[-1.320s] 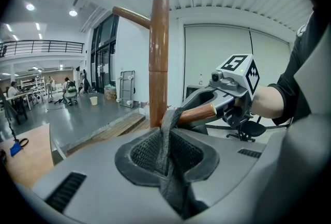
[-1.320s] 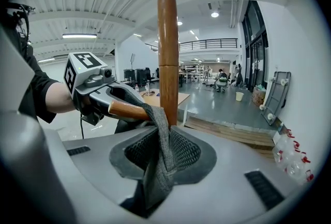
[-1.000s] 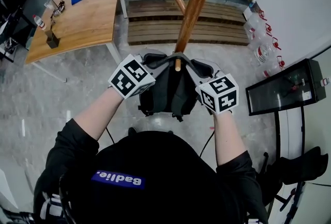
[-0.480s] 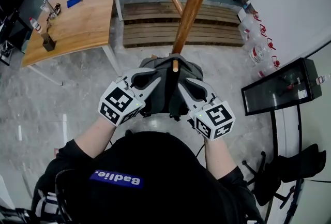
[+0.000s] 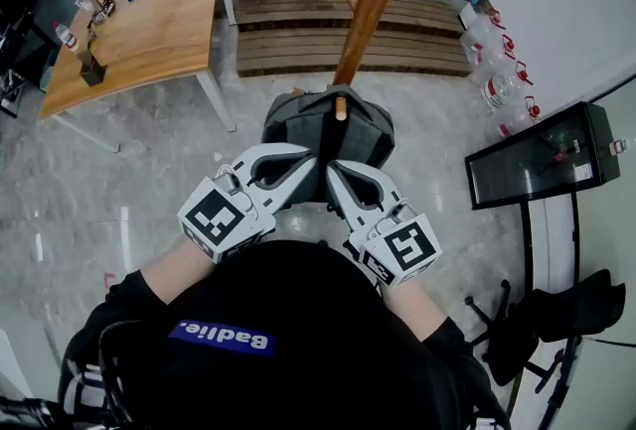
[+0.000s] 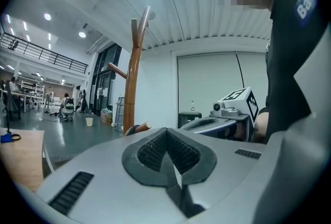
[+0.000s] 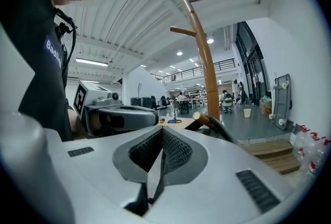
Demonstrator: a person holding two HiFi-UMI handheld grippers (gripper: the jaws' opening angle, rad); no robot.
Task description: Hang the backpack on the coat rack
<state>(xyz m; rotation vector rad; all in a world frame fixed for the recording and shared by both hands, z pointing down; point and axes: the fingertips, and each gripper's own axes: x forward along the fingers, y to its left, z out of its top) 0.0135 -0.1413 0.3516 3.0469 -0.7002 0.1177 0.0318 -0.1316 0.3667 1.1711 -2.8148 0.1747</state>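
A dark grey backpack (image 5: pixel 370 132) hangs by its top loop on a low peg (image 5: pixel 339 107) of the brown wooden coat rack (image 5: pixel 373 6). Both grippers are drawn back from it, close to the person's chest and side by side. My left gripper (image 5: pixel 310 160) and my right gripper (image 5: pixel 333 170) point at the backpack's near side. In the left gripper view the left gripper's (image 6: pixel 166 130) jaws are shut with nothing showing between them. The right gripper's (image 7: pixel 163 130) jaws are likewise shut; beyond them stands the peg (image 7: pixel 201 117) with a dark strap over it.
A wooden table (image 5: pixel 149 21) with small items stands at the far left. A slatted wooden platform (image 5: pixel 298 31) lies behind the rack's foot. Water bottles (image 5: pixel 502 85) line the right wall, beside a black cabinet (image 5: pixel 537 160) and a dark chair (image 5: pixel 542 329).
Both grippers have pulled back from the peg toward the person's body. The backpack stays hanging on the peg, free of them.
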